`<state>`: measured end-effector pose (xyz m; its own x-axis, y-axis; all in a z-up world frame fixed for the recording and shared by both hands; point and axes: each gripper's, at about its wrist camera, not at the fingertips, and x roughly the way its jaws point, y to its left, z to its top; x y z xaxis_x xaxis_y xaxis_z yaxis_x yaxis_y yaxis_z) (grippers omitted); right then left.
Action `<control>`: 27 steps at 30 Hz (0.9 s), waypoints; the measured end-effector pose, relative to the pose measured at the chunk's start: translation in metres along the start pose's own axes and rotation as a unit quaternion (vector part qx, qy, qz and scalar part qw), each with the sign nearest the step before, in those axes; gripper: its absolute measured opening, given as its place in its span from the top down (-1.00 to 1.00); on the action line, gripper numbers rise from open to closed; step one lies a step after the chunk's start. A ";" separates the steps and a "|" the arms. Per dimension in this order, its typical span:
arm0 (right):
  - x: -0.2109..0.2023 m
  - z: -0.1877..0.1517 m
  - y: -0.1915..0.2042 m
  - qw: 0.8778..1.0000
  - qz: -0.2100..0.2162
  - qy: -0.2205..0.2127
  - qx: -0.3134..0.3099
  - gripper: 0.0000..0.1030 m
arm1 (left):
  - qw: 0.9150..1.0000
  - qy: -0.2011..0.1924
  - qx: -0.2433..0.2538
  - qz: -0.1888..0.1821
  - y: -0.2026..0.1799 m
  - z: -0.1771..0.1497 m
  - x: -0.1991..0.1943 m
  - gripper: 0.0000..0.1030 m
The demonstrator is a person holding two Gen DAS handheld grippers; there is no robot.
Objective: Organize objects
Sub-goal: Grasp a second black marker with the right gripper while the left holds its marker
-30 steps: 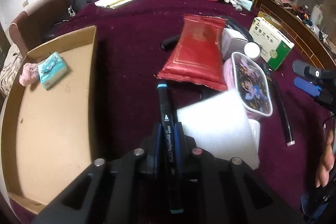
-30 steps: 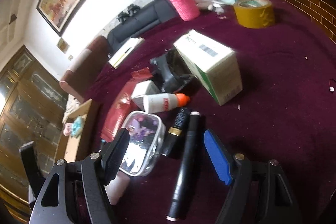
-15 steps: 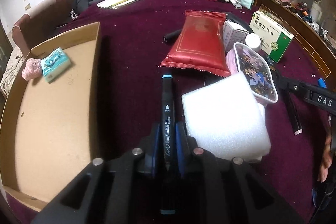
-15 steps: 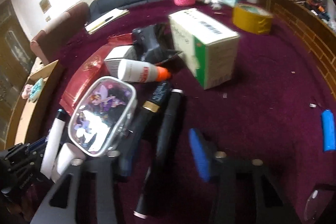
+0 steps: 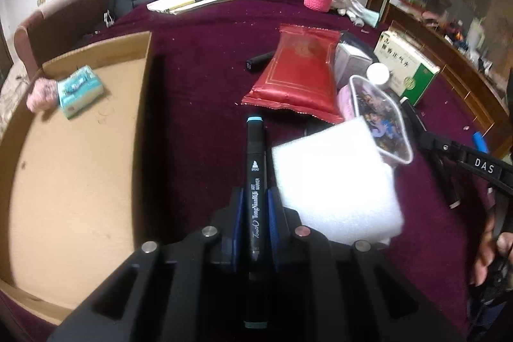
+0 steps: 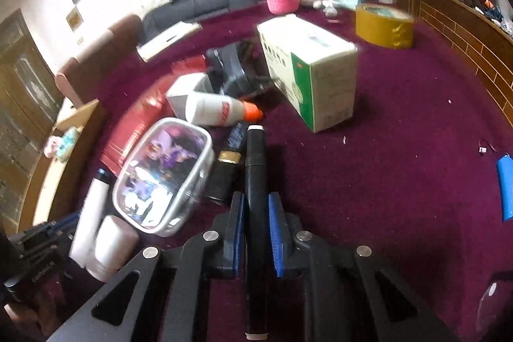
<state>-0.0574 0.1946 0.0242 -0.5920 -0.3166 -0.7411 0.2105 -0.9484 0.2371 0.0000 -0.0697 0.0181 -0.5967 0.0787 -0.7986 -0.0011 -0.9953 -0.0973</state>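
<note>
Left gripper (image 5: 255, 204) clamped on black art marker (image 5: 255, 169), blue-capped tip forward over maroon tablecloth (image 5: 198, 85), beside cardboard box (image 5: 73, 149).

Right gripper (image 6: 255, 207) just closed, pads pressed on black pen (image 6: 255, 181), white-tipped end toward green-and-white carton (image 6: 320, 79).

White foam block (image 5: 333, 185) overexposed, covering clear pouch (image 5: 378, 114) edge. Pen's rear end cut off behind fingers (image 6: 235, 233).

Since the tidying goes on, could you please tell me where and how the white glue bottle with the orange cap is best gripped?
Grip the white glue bottle with the orange cap across its round white body, from above. It lies on its side on the maroon tablecloth, cap to the right; the cap end narrows, and a small white carton crowds the base.
</note>
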 end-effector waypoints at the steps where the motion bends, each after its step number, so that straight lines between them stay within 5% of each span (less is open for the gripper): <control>1: -0.002 0.000 0.001 1.000 0.009 -0.004 0.004 0.70 | 1.000 0.000 -0.001 -0.003 -0.001 -0.001 -0.001 0.73; 11: -0.015 -0.013 0.002 0.995 0.082 0.008 0.054 0.69 | 0.999 -0.020 -0.022 -0.027 0.005 -0.003 -0.024 0.73; 27: -0.053 -0.019 0.038 0.993 0.117 -0.008 0.027 0.69 | 0.996 -0.059 -0.035 -0.050 0.012 -0.008 -0.065 0.73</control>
<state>-0.0034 0.1752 0.0602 -0.5441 -0.5287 -0.6515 0.3015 -0.8478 0.4363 0.0454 -0.0868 0.0637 -0.6866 0.1662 -0.7078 -0.0127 -0.9761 -0.2169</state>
